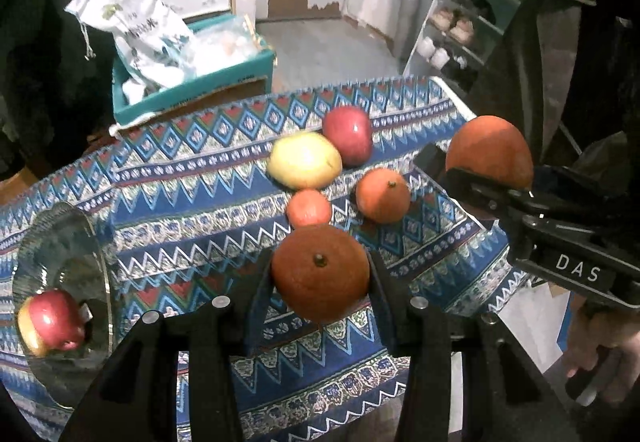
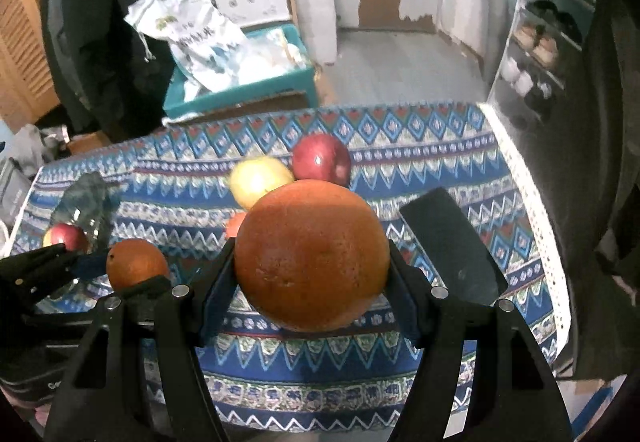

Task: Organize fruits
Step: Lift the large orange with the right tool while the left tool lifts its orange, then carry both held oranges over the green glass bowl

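My left gripper [image 1: 320, 276] is shut on a medium orange [image 1: 320, 266], stem towards the camera, held above the patterned tablecloth [image 1: 192, 178]. My right gripper [image 2: 312, 270] is shut on a larger orange [image 2: 312, 254], also off the table; from the left wrist view that orange [image 1: 490, 150] hangs at the right. On the cloth lie a yellow apple [image 1: 304, 160], a red apple [image 1: 348, 136], a small orange [image 1: 309, 208] and another orange [image 1: 383, 195]. At the left, a glass bowl [image 1: 100, 242] holds a red-and-yellow apple [image 1: 52, 322].
A dark flat object [image 2: 452, 246] lies on the cloth to the right. Behind the table a teal box [image 1: 192, 90] carries a white printed bag [image 1: 140, 22]. A shoe rack [image 1: 464, 26] stands at the back right. A hand [image 1: 600, 358] grips the right tool.
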A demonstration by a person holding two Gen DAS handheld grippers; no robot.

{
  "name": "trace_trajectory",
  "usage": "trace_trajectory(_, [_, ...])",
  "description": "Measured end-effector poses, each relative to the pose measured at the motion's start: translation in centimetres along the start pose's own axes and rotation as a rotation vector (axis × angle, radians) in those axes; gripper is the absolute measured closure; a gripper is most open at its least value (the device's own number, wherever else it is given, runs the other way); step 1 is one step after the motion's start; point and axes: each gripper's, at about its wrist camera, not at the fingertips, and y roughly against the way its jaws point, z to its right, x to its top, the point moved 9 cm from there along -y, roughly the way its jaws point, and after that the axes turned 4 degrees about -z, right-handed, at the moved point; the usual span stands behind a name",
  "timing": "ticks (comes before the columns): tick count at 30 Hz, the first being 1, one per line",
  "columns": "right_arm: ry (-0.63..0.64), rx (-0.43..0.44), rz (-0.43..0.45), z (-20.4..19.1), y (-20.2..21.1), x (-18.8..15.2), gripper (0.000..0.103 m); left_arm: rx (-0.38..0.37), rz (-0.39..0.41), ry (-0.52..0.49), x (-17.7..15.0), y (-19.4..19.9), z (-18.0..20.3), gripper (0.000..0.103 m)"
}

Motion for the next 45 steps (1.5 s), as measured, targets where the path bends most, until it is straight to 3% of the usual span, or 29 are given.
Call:
trace_trajectory(20, [0.068, 0.046, 0.131, -4.3, 5.7, 3.4, 0.034, 0.021, 0.164, -0.01, 1.8, 7.7, -1.3, 0.057])
trace_trajectory(45, [0.152, 0.124, 0.136, -12.6, 5.3, 5.9, 0.034, 0.065, 0.233, 0.118, 1.0, 11.8, -9.0, 0.057])
